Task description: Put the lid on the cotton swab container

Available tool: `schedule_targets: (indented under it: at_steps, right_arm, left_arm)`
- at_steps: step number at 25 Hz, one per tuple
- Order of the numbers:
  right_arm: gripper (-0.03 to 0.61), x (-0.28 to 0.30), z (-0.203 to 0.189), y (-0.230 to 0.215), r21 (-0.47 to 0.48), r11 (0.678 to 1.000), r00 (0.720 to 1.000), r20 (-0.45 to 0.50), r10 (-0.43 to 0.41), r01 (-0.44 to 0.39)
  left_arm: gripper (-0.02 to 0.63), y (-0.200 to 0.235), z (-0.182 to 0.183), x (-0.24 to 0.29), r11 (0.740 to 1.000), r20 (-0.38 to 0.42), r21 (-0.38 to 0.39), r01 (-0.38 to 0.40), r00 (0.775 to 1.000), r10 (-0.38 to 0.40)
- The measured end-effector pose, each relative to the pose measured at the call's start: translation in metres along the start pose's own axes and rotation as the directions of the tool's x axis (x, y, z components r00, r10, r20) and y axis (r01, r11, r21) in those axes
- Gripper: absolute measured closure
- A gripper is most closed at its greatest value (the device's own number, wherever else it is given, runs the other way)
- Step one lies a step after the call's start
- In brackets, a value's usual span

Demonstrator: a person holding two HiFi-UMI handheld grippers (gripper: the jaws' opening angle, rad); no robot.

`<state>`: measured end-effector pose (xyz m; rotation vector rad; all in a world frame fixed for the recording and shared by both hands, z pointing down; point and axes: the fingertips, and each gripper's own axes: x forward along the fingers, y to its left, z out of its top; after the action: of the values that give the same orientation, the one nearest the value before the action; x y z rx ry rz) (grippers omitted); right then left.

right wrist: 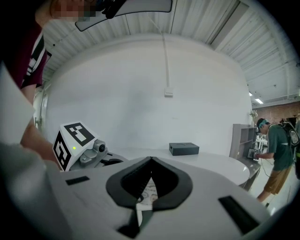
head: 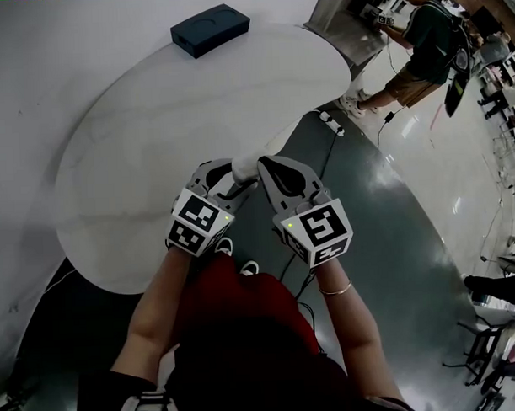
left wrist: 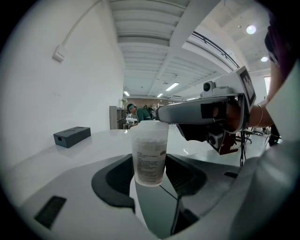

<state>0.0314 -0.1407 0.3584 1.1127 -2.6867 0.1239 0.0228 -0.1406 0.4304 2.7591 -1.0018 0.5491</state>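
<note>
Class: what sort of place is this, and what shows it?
Probably an open-plan lab or workshop: a person stands at a workstation, strip lights line the ceiling, a power strip lies on the polished floor.

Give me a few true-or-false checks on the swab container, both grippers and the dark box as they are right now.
1. The container stands between the fingers of the left gripper. True.
2. The dark box sits right beside the container. False: it lies at the far end of the table, well apart from it.
3. The right gripper reaches in over the container's top. True: the left gripper view shows it there.
4. The container lies on its side. False: it is upright.
5. The right gripper's fingers are spread wide. False: their tips meet.
</note>
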Motion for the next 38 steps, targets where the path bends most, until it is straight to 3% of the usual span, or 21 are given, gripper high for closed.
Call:
schedule_targets:
  at_steps: [8, 20, 31, 38]
  right_arm:
    - [0.563, 0.007, -0.007, 0.005, -0.022, 1.0, 1.0, -0.022, 0.011, -0.011]
    - [0.561, 0.017, -0.005, 0.001, 0.055, 0.998, 1.0, 0.021, -0.013, 0.012]
    - [0.561, 0.04, -0.031, -0.004, 0.106, 0.994, 0.998, -0.063, -0.033, 0.039]
    - [0.561, 0.055, -0.051, -0.005, 0.137, 0.99, 0.993, -0.114, -0.024, 0.04]
  left_arm:
    - [0.383, 0.005, -0.009, -0.003, 0.999, -0.017, 0.014, -0.03, 0.999, 0.031]
    - [0.383, 0.037, -0.017, -0.018, 0.992, -0.029, -0.005, -0.124, 0.992, 0.124]
    - [0.383, 0.089, -0.055, -0.029, 0.972, -0.084, -0.049, -0.232, 0.97, 0.227]
    - [0.383, 0.111, -0.071, -0.022, 0.964, -0.099, -0.081, -0.253, 0.964, 0.245]
